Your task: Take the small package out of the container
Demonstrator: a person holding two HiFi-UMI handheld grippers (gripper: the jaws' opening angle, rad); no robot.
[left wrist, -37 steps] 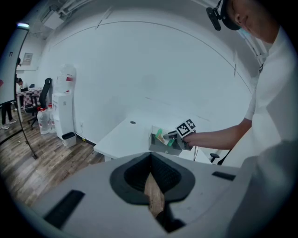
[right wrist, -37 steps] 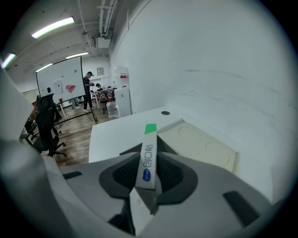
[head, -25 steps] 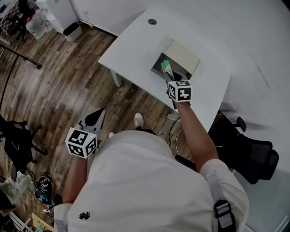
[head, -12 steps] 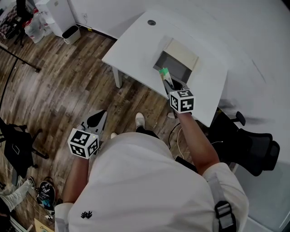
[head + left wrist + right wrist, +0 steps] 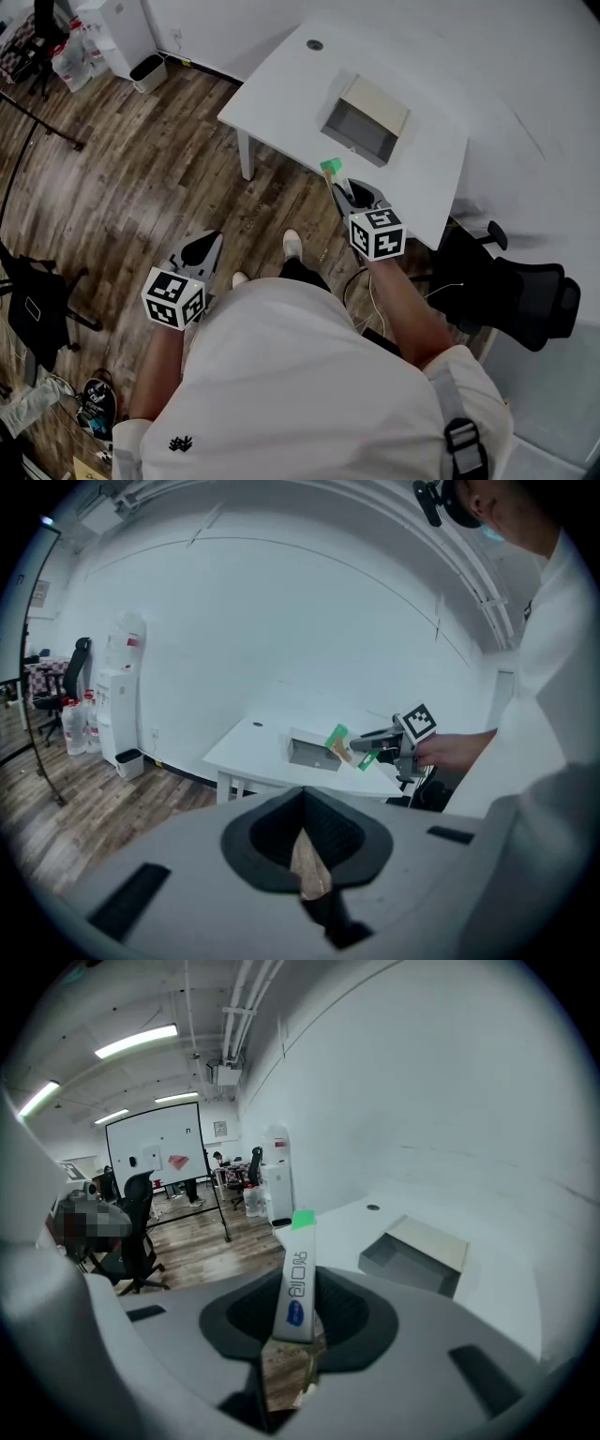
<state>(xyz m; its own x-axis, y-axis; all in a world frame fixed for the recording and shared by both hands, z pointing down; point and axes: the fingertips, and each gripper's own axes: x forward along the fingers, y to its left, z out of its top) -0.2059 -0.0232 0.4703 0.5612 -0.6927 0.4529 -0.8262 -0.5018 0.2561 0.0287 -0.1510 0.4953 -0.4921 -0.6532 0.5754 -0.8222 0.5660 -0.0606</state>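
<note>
Right gripper point(image 5: 343, 187) is clenched on the small package point(image 5: 331, 170): in the right gripper view the slim white sachet stands upright between the two jaws, pinched at its lower end, its green tip uppermost and blue print down its face. We note the package is out of the container point(image 5: 354, 124) and well apart from it, held in the air near the front edge of the white table point(image 5: 281, 89).

We see the container, a shallow grey box with a pale lid folded back on its far side, sitting on the table with its inside dark. We cannot tell from here whether anything lies in it.

Left gripper point(image 5: 208, 240) hangs low at the person's left side over the wood floor point(image 5: 122, 169), well away from the table. Its jaws are drawn together with nothing between them.

We record a black office chair point(image 5: 525, 300) by the table's right end.
</note>
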